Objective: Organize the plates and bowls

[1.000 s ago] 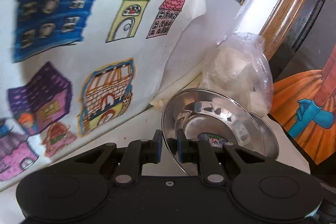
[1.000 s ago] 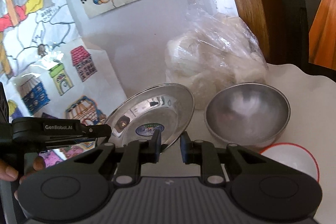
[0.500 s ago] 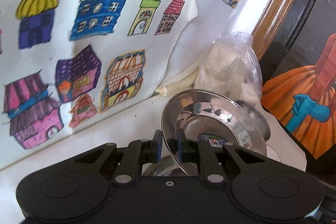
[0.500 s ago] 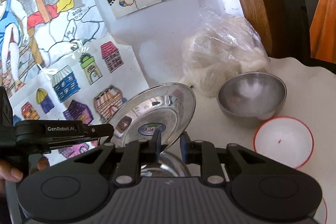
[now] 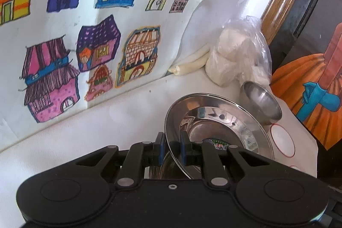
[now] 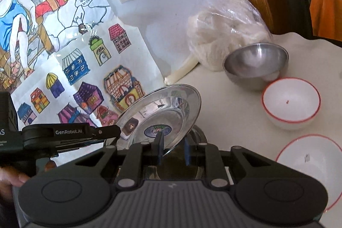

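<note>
A tilted plate (image 6: 162,114) sits above another dish (image 6: 198,134) on the worktop (image 6: 226,104), with the left gripper (image 6: 115,134) at its left edge and the right gripper (image 6: 173,151) at its near edge. Right of it stand two bowls (image 6: 290,104), one nearer (image 6: 310,161). Behind them sits a metal bowl (image 6: 256,65), with a bag (image 6: 226,25) against the wall behind. Drawings (image 5: 89,20) lean along the left.

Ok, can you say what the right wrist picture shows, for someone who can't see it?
Two grippers, right and left, pinch a tilted steel plate by its rim above a white table. A steel bowl and two red-rimmed white bowls stand at the right, with coloured drawings behind.
</note>
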The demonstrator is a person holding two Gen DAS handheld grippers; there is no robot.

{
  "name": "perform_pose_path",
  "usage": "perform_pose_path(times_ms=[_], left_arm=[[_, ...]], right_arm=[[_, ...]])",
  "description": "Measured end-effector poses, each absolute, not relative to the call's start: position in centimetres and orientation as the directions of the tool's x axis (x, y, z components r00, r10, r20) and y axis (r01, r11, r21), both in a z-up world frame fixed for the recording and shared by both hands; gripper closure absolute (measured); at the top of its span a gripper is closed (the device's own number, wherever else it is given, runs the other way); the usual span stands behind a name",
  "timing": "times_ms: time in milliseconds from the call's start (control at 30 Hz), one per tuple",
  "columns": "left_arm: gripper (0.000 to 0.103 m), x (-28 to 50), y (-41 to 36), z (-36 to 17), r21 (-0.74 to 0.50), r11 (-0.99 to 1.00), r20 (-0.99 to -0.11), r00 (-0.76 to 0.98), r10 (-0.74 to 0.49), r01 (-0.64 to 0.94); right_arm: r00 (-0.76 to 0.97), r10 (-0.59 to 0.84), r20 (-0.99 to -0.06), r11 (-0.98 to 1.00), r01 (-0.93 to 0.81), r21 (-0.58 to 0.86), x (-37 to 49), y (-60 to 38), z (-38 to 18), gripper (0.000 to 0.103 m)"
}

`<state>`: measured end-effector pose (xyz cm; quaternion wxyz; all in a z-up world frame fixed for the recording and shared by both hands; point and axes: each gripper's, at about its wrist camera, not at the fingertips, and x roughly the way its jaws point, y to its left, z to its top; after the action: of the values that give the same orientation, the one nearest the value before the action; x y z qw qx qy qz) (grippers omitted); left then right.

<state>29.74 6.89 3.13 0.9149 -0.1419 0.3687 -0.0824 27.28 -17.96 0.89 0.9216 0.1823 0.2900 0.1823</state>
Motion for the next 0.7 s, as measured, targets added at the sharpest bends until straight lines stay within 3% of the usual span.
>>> perform_pose_path(times_ms=[700], left_arm=[[0.086,27.9,6.8,2.2,-0.247,0.967,-0.692,0.687,-0.223,0.065]], right_arm=[[0.726,0.464,-0.508,0.858,-0.226,0.461,25.3,-17.5,-0.5,0.076]])
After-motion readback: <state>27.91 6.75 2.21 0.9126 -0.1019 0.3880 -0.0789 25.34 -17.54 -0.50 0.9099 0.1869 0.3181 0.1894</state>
